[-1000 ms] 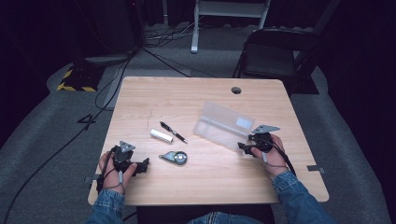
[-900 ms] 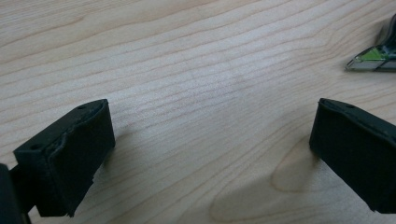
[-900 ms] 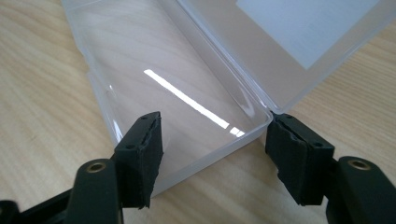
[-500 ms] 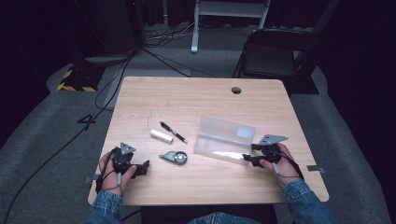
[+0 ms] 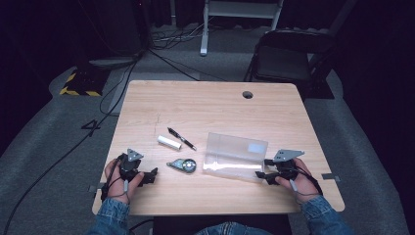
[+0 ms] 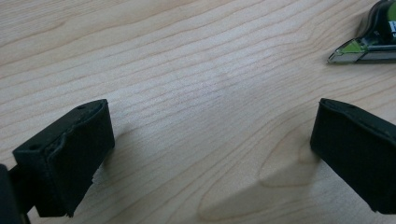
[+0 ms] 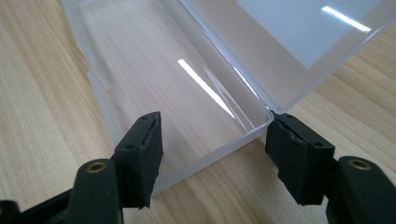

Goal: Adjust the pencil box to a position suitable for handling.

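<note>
The right hand (image 5: 298,182) lies low at the near right of the bench (image 5: 205,105), forearm coming in from the bottom edge, and points the right gripper (image 5: 261,172) leftward at a clear plastic box (image 5: 235,157). The box stands open on the bench, its lid tilted up behind the tray. In the right gripper view the jaws stand apart around the near end of the tray; one jaw sits at the tray's corner by the hinge, but I cannot tell whether the pads press on the wall.

The left hand (image 5: 120,178) rests at the near left, its left gripper (image 5: 152,175) open over bare wood, pointing toward a tape dispenser (image 5: 182,165) nearby.
</note>
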Demonstrator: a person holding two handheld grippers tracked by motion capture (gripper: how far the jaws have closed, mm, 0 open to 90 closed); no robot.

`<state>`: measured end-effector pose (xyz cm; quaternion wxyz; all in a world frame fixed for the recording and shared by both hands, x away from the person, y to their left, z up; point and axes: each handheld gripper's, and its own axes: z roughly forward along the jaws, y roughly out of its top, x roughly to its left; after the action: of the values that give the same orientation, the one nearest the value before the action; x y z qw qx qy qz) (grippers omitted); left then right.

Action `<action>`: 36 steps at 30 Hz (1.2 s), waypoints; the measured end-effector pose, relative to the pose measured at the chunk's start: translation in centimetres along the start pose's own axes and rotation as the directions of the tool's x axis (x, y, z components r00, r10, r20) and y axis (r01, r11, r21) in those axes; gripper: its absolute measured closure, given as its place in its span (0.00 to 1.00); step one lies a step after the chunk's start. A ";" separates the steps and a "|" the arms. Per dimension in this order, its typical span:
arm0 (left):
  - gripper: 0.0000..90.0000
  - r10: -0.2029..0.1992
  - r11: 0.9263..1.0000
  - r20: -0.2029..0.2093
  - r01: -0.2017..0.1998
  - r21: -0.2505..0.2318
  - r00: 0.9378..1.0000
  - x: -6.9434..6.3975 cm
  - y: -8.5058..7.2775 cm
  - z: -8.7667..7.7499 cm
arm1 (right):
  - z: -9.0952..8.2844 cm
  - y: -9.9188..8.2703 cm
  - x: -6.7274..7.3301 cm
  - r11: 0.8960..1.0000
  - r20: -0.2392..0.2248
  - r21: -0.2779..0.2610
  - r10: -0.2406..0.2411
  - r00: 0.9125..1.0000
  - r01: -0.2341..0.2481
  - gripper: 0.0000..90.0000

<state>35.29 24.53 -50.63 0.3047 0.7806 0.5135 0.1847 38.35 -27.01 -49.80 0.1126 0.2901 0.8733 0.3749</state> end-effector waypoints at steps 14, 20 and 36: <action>0.00 -0.002 1.000 0.003 0.002 0.001 1.000 -0.1 -0.1 -0.1 | -1.2 0.8 -0.2 0.996 0.022 -0.001 0.093 0.995 -0.093 0.38; 0.00 0.000 1.000 0.004 0.000 0.001 1.000 -0.1 0.0 0.0 | -2.3 1.0 -0.5 0.992 0.057 -0.014 0.128 0.990 -0.128 0.39; 0.00 0.010 1.000 0.010 -0.010 0.004 1.000 -0.3 -0.4 -0.4 | -3.6 3.1 1.3 0.991 0.059 -0.065 0.125 0.990 -0.121 0.46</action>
<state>34.67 24.47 -50.62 0.3049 0.7846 0.5085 0.1814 37.10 -26.63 -45.07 0.1255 0.3514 0.8379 0.3984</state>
